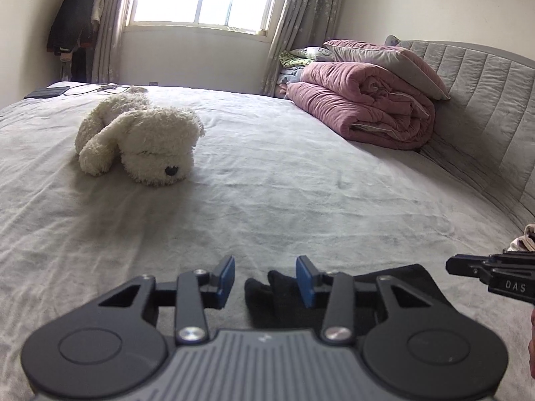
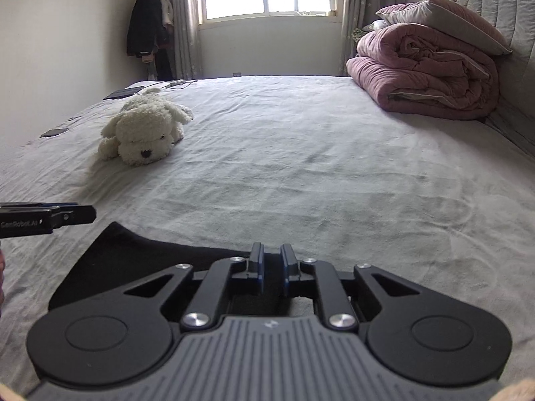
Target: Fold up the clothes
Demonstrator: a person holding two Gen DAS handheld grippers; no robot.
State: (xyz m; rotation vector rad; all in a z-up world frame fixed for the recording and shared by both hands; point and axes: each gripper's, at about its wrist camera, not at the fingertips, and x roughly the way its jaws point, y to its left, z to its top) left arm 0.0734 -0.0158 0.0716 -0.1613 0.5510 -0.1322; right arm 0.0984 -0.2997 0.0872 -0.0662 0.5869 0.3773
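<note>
A black garment (image 1: pixel 401 277) lies flat on the grey bed sheet (image 1: pixel 267 167), close in front of both grippers. My left gripper (image 1: pixel 265 267) is open, blue pads well apart. A raised fold of the black cloth sits low between them, and neither pad presses on it. My right gripper (image 2: pixel 271 254) hovers over the garment's (image 2: pixel 127 260) far edge, its jaws a narrow gap apart, with no cloth pinched. Each gripper shows in the other's view: the right gripper (image 1: pixel 449 266) at the right edge, the left gripper (image 2: pixel 90 215) at the left edge.
A white plush dog (image 1: pixel 143 140) lies on the bed to the left. A folded pink quilt (image 1: pixel 361 110) and pillow (image 1: pixel 384 56) are stacked by the grey padded headboard (image 1: pixel 485 100). Dark flat items (image 2: pixel 123 93) rest at the far left edge. Beige cloth (image 1: pixel 526 239) peeks in at the right.
</note>
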